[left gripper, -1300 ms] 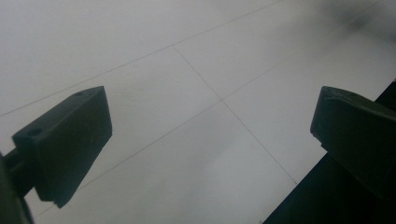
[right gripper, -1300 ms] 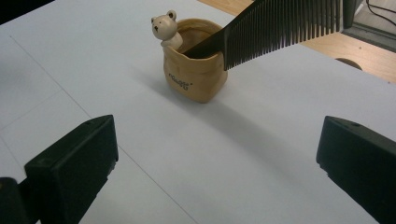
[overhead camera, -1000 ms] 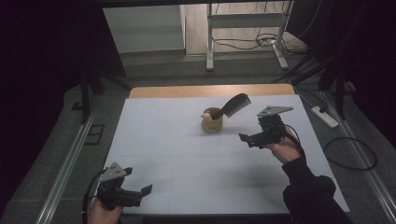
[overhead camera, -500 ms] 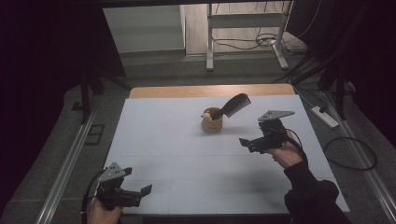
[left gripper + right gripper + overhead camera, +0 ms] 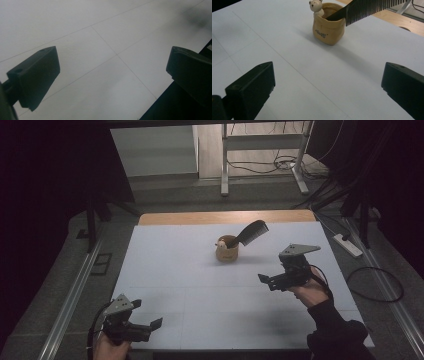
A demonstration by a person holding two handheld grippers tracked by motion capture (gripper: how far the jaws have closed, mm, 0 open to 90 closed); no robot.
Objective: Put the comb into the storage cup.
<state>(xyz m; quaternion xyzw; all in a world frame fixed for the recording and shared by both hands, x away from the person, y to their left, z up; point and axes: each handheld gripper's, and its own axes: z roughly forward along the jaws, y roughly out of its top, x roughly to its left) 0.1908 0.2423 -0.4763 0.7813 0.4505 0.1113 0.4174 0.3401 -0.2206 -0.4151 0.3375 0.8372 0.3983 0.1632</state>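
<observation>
A tan pouch-shaped cup stands at the middle back of the white table. A small white bear figure sits on its rim. A black comb leans out of the cup toward the right, teeth down. My right gripper hovers open to the right and nearer than the cup, jaws pointing at it, nothing between them. My left gripper is open over the table's near left edge, with bare table between its jaws.
A strip of bare wood runs along the table's far edge. Beyond it are a metal frame's legs and cables on the floor. A power strip lies on the floor at the right. The near table edge drops off under the left gripper.
My right gripper has drawn back from the cup, toward the person and slightly right. The left gripper, cup and comb have stayed put.
</observation>
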